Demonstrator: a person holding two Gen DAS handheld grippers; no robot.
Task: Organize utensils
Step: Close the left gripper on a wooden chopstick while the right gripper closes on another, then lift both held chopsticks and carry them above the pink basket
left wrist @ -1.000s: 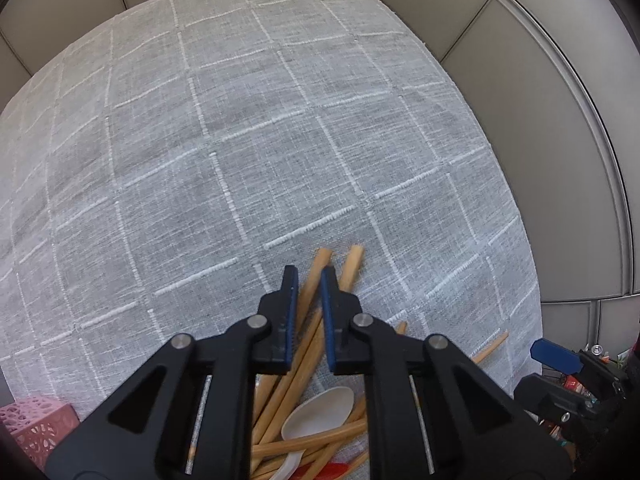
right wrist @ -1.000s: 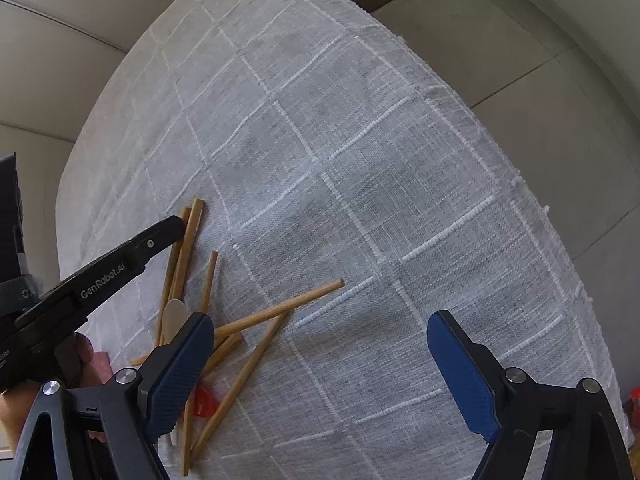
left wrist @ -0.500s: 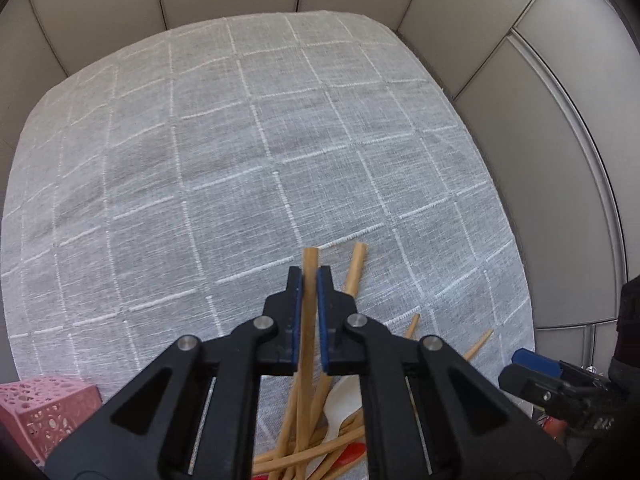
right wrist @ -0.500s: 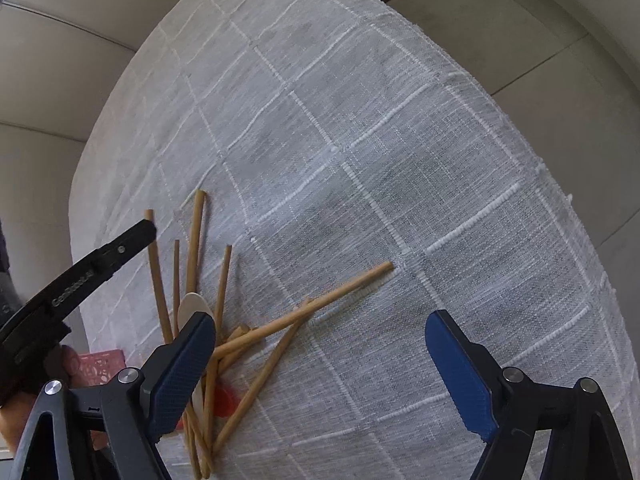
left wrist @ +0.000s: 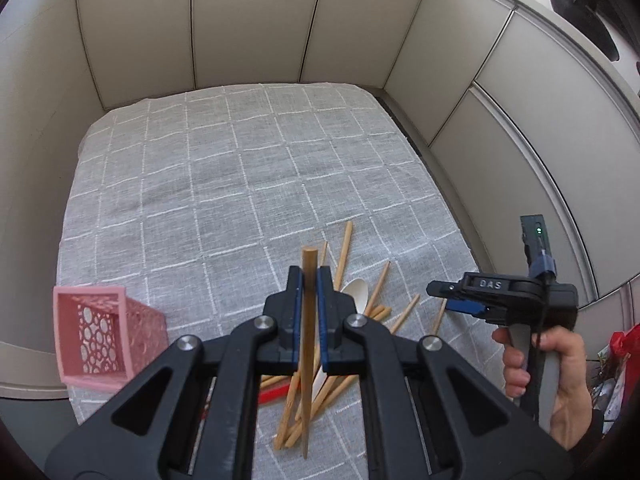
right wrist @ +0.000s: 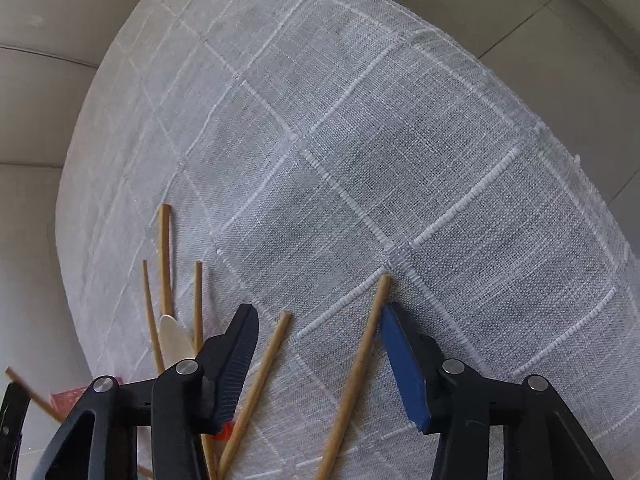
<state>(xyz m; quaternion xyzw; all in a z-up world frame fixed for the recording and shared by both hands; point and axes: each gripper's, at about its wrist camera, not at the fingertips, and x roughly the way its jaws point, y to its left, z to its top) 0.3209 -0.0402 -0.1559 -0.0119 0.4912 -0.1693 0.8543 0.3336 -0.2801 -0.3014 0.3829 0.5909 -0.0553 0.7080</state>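
One chopstick (left wrist: 307,336) stood clamped between the narrow jaws of the left gripper (left wrist: 308,280) in the left wrist view, upright along the fingers, its blunt end poking above the blue pads and its thin end hanging over the pile below. Beneath it, loose chopsticks (left wrist: 374,300) lay fanned and crossed on the grey checked tablecloth (left wrist: 224,184), with a white spoon (left wrist: 356,292) among them and a red utensil (left wrist: 276,394) partly hidden under the gripper. A pink perforated basket (left wrist: 100,336) sat at the cloth's near left edge, well apart from the pile. To the right, a hand (left wrist: 556,376) held the right gripper (left wrist: 452,296) low over the pile's right side.

In the right wrist view, the right gripper (right wrist: 316,344) was about half open, its jaws closing. Two chopsticks (right wrist: 260,384) lay on the cloth between its fingers; the one at the right (right wrist: 360,364) ran just beside the blue pad (right wrist: 400,356), though whether they touched I could not tell. The spoon's bowl (right wrist: 174,340) and more sticks lay left of the left finger (right wrist: 236,356).
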